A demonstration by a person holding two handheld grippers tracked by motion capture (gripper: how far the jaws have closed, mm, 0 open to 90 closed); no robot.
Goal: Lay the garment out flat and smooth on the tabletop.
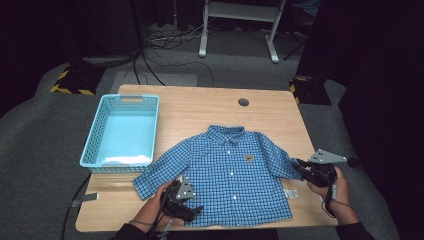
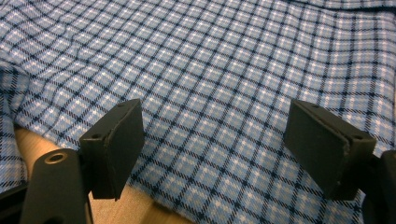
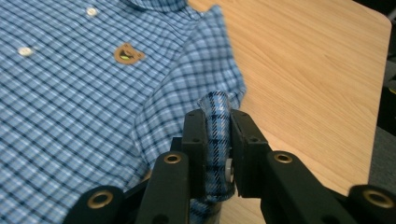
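A small blue checked shirt lies flat and buttoned on the wooden table, collar toward the far side, with a little bear badge on the chest. My right gripper is shut on the cuff of the shirt's right-hand sleeve, a fold of cloth pinched between its pads. My left gripper rests at the shirt's lower left hem, open, its pads wide apart over the checked cloth and a bit of bare wood.
A light blue plastic basket stands at the table's left side with something pale inside. A round cable hole sits near the far edge. Cables and a white table frame lie on the floor beyond.
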